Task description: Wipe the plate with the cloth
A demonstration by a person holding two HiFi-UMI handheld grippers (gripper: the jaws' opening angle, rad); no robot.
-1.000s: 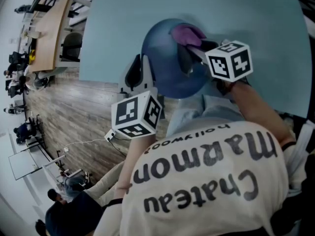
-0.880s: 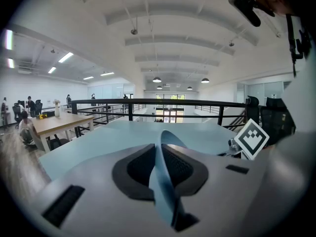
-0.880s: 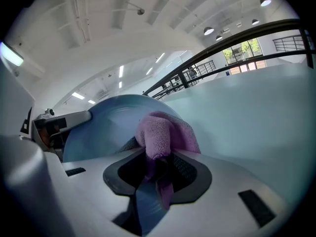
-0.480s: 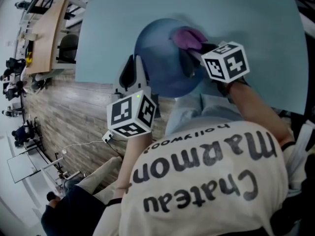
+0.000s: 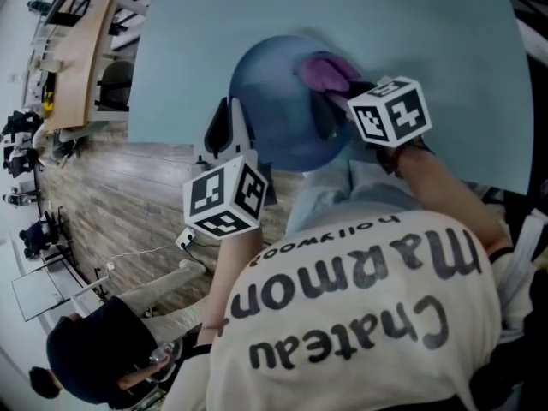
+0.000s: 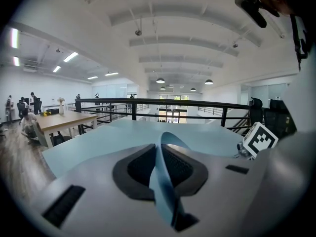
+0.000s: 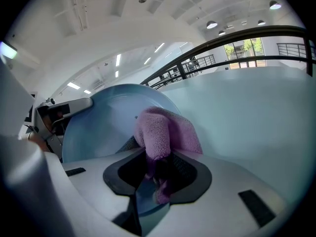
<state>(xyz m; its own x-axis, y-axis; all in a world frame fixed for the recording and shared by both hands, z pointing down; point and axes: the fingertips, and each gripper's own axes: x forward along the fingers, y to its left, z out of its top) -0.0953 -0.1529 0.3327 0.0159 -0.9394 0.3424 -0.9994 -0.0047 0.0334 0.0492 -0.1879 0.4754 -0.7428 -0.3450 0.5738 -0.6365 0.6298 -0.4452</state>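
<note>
While the left gripper (image 5: 231, 125) clamps the blue plate (image 5: 278, 118) by its left rim, jaws closed on the edge and the rim edge-on between the pads, the right gripper (image 5: 330, 94) is pinched tight on a wad of purple cloth (image 5: 325, 71).

- Key relation: the plate face lies ahead and to the left of the right gripper. The cloth sits on the plate's far-right part and looks to be touching it. Most of the bare face runs from there toward the left gripper.
- Cloth wad sticks out past the jaw tips, roughly along the gripper's own axis, so its leading end does the wiping.
- Right hand is the working one. Left just holds.
- Plate looks tipped up toward the right gripper. Can't tell if its far edge rests on the light blue table (image 5: 445, 50).
- In the way: only the left gripper's jaws on the rim, which I'd judge cap a leftward sweep.
- Around: black railing (image 6: 163, 102) beyond the table, wooden desk (image 6: 61, 121), plank floor (image 5: 111, 204).
</note>
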